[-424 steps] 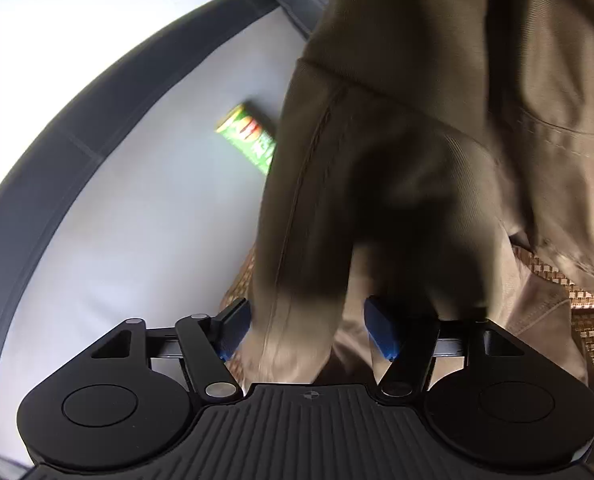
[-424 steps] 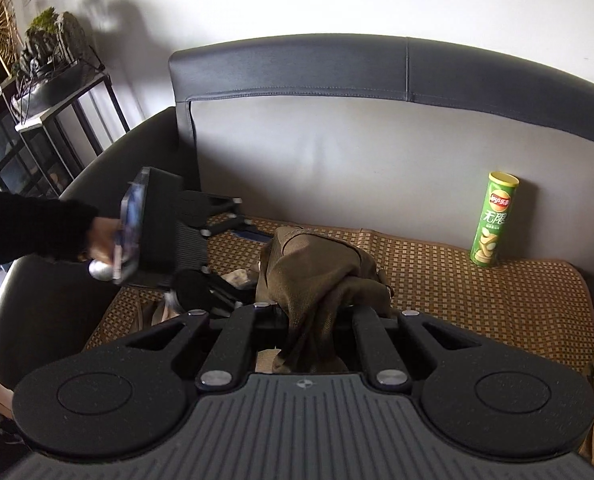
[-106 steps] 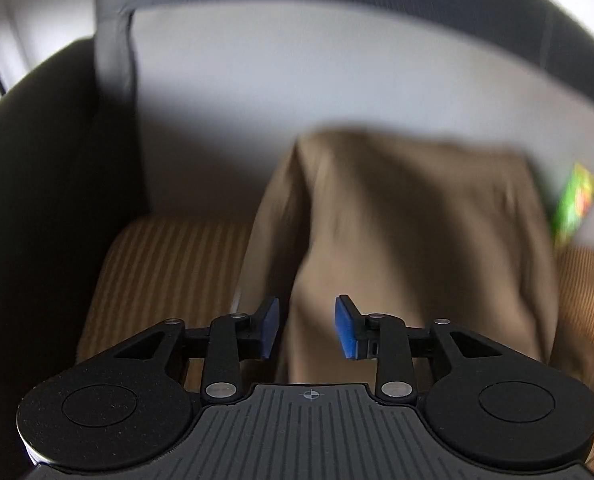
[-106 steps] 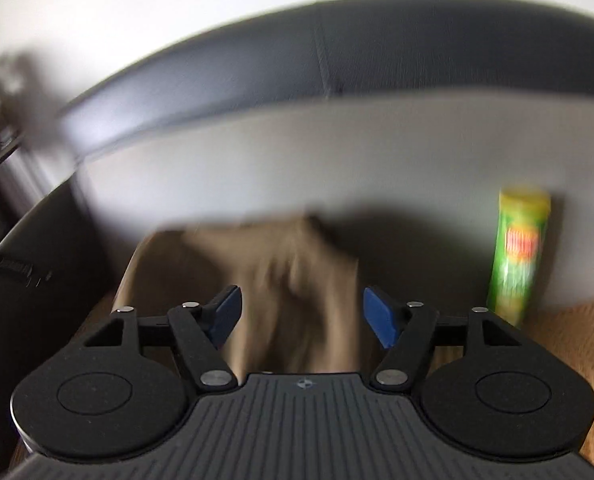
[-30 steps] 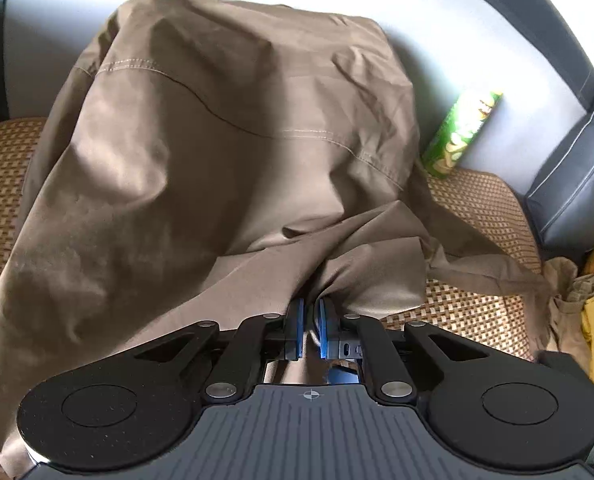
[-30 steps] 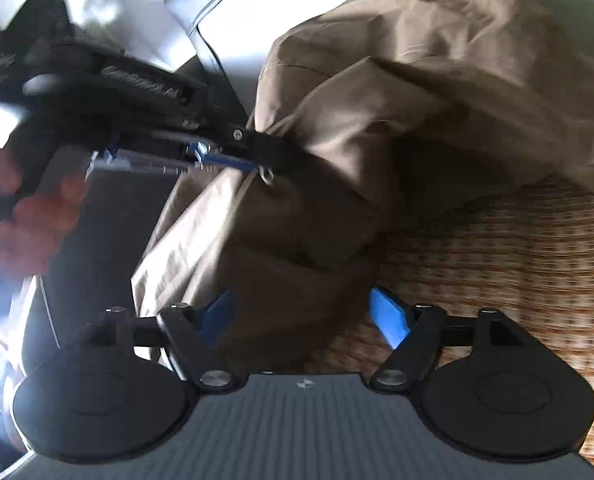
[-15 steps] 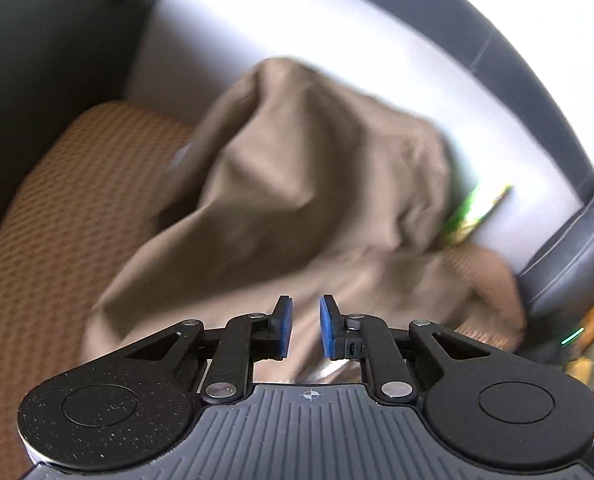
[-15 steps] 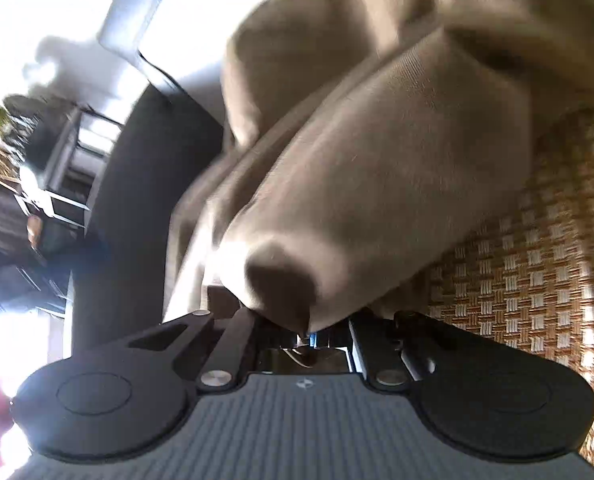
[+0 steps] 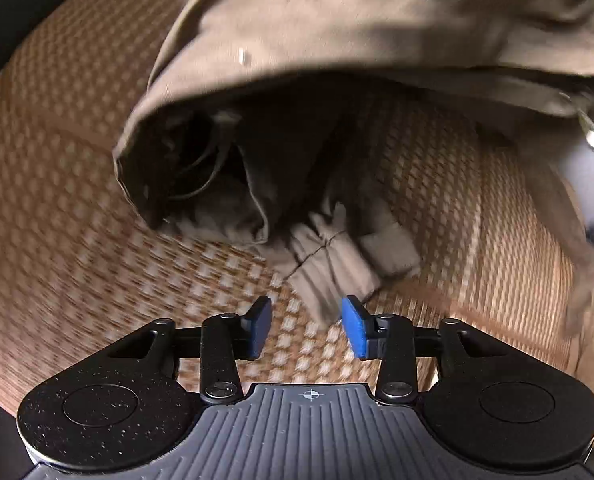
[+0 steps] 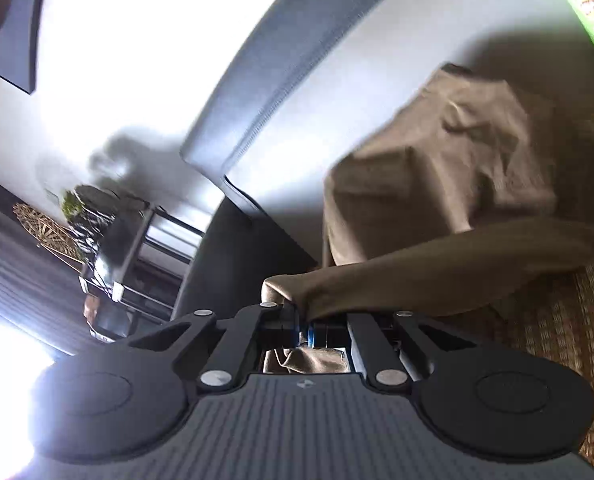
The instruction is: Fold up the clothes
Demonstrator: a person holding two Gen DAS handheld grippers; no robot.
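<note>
On the woven tan-and-brown seat mat (image 9: 77,208) of the grey sofa, the crumpled olive-brown cotton garment (image 9: 357,24) is half lifted. It looks like a jacket or trousers, can't tell which. Most of it is heaped against the pale sofa backrest (image 10: 377,64), and one edge is pulled off the mat toward the right gripper (image 10: 308,330).

The right gripper's jaws are pressed together, pinching a fold of the garment; cloth bunches right at the pads and trails back to the heap. A green cylindrical crisps can (image 10: 593,12) stands on the mat beyond the heap, against the backrest.

The left gripper (image 9: 307,330) points steeply down at the mat, its jaws spread and just been opening, with nothing gripped. Through the gap only mat weave shows, plus the tip of a paler ribbed cuff or hem piece (image 9: 329,268) that lies on the mat just ahead of the blue pads. Above that, the garment hangs open like a dark mouth (lining and a cord visible inside, blurry).

Step in hand, as I read it: spreading the garment out for the fold, with one end held up by the right and the left going for a second hold.

Next move calls for the left to drop onto that ribbed piece or the nearby hem and close on it. The right has to keep its pinch, so the cloth can be drawn flat on the mat.
</note>
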